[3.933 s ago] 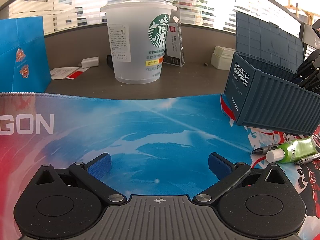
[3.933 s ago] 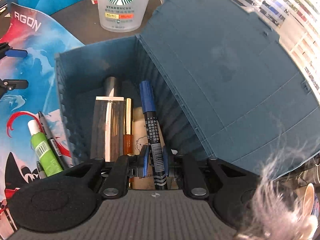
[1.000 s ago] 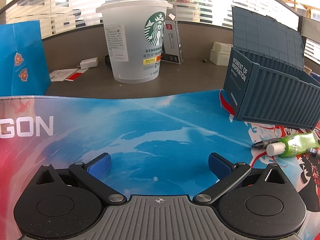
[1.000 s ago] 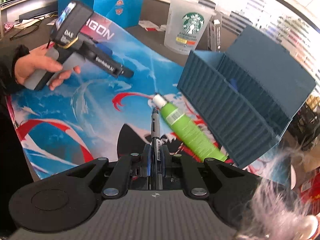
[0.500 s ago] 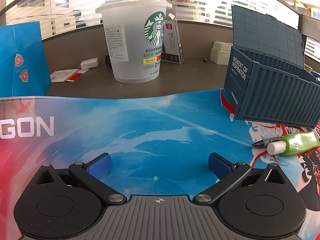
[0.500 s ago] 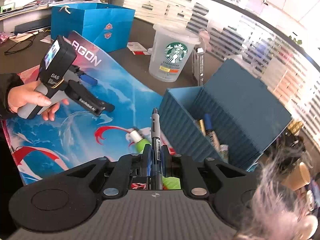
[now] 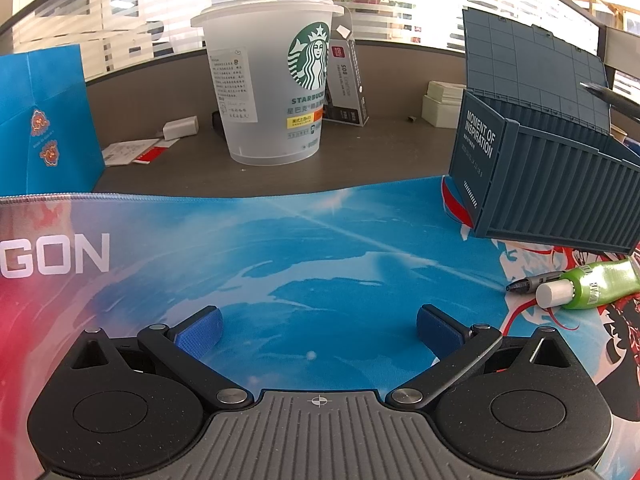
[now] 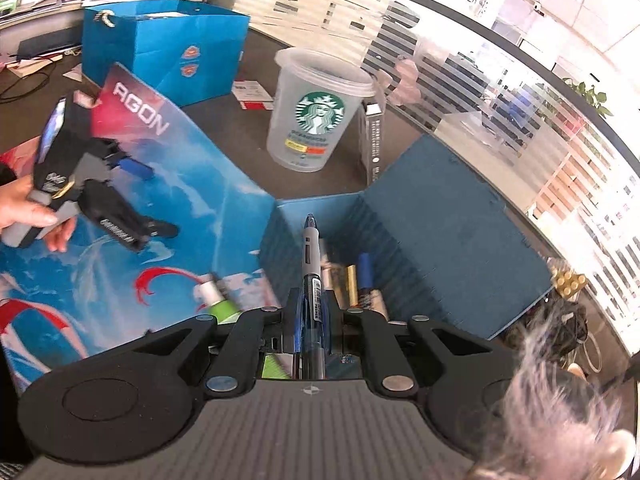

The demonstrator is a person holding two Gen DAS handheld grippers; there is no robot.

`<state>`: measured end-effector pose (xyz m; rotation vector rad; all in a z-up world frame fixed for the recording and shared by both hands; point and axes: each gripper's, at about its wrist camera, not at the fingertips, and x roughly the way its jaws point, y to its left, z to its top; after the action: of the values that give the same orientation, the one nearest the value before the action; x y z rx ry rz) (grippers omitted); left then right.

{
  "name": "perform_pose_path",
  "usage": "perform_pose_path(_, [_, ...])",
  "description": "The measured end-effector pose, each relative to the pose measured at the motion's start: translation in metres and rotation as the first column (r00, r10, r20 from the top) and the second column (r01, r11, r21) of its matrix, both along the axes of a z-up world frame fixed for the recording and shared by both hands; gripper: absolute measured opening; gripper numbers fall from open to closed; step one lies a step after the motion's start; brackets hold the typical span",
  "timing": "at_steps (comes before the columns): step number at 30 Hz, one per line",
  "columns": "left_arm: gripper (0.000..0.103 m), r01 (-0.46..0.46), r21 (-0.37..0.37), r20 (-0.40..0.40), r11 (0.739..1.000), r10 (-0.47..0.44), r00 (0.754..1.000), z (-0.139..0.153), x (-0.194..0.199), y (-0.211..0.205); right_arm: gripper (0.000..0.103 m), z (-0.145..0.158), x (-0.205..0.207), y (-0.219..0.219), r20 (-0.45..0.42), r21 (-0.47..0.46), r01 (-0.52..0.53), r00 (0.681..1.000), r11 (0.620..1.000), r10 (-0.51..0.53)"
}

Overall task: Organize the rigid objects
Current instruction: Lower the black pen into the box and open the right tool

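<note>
The pen (image 8: 311, 280) is pinched between the 2 blue pads of the right gripper (image 8: 311, 322), its grey barrel and clear blue tip pointing forward over the open top of the container box (image 8: 452, 264). In the left wrist view its dark tip (image 7: 608, 96) pokes in above the box's raised lid. The box is slate-blue plastic with corrugated walls like a shipping container; inside lie a blue marker (image 8: 365, 270) and a gold tube (image 8: 351, 284). 0.5 s ago the pen was short of the box; now it hangs above the interior. A glossy green tube (image 7: 588, 286) with a white cap lies on the printed mat (image 7: 280, 264) beside a second pen (image 7: 532, 282), unmoved. The left gripper (image 7: 318, 328) hovers low over the mat, spread wide, holding nothing.
</note>
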<state>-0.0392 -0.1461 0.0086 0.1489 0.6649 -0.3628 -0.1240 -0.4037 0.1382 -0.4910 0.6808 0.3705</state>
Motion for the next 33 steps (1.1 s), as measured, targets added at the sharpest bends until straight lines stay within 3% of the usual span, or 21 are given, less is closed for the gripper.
perform_pose_path(12, [0.103, -0.001, 0.004, 0.004, 1.000, 0.001, 1.000, -0.001, 0.000, 0.000, 0.009, -0.028, 0.083, -0.028, -0.135, 0.007, -0.006, 0.991, 1.000, 0.007])
perform_pose_path(24, [0.103, -0.001, 0.004, 0.005, 1.000, 0.001, 1.000, 0.000, 0.000, -0.001, 0.009, -0.052, 0.117, -0.033, -0.248, 0.063, -0.061, 0.966, 0.996, 0.075])
perform_pose_path(33, [0.103, -0.001, 0.003, 0.005, 1.000, 0.001, 1.000, 0.000, 0.000, -0.001, 0.012, -0.059, 0.120, -0.039, -0.245, 0.071, -0.029, 0.968, 0.997, 0.046])
